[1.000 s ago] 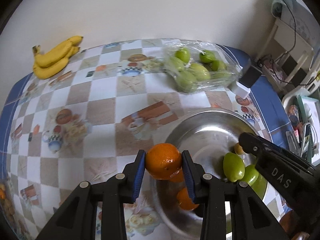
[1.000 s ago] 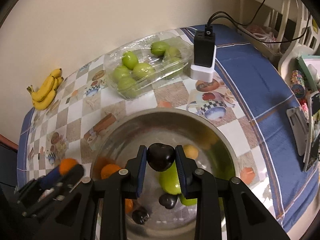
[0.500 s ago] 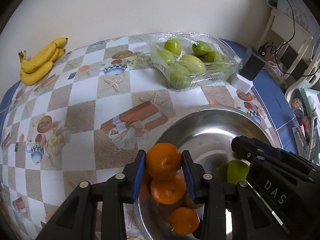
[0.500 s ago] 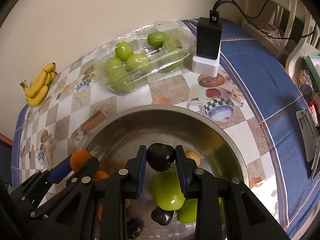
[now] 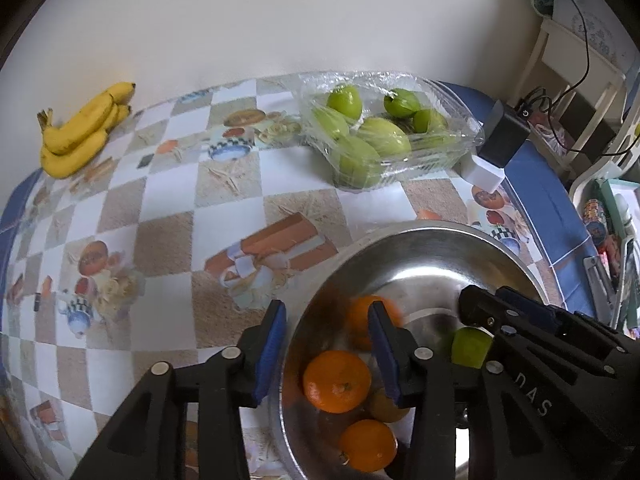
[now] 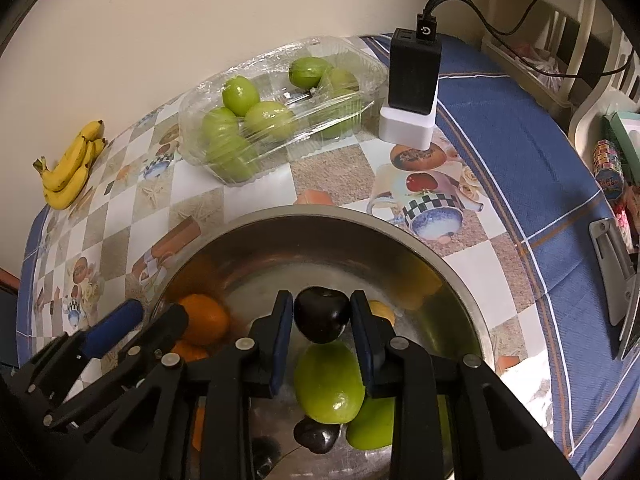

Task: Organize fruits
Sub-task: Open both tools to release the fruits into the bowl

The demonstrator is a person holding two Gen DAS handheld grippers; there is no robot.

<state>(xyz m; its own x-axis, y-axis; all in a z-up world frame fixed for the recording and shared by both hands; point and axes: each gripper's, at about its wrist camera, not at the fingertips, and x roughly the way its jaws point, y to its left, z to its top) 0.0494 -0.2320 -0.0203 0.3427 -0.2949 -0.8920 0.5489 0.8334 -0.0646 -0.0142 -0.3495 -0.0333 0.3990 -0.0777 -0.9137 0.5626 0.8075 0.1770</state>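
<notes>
- The table with the checked picture cloth and blue edge (image 5: 168,216) spreads out under and ahead of both tools.
- The big round shiny metal bowl (image 6: 460,280) sits right under both tools, on the table.
- The clear plastic box of green fruits (image 6: 280,120) lies far ahead of the tools, past the bowl, near the wall.
- The left black gripper with blue pads (image 5: 326,344) hangs over the near left rim of the bowl. Its jaws are opening and nothing is pressed between the pads.
- The right black gripper with blue pads (image 6: 322,326) hangs over the middle of the bowl. Its jaws are tight on a dark, almost black round fruit (image 6: 321,314).
- The bunch of yellow bananas (image 5: 80,132) lies far ahead and to the left of the left gripper, by the wall.
- The black charger block on a white base (image 6: 412,92) stands ahead and to the right of the right gripper, just beside the plastic box.
- A blurry orange round fruit (image 5: 366,320) is in the bowl just past the left gripper's right pad. It may be rolling; the blur makes that hard to tell.
- Two more orange fruits (image 5: 337,381) lie in the bowl under the left gripper.
- A green fruit (image 6: 329,382) lies in the bowl right under the dark fruit.
</notes>
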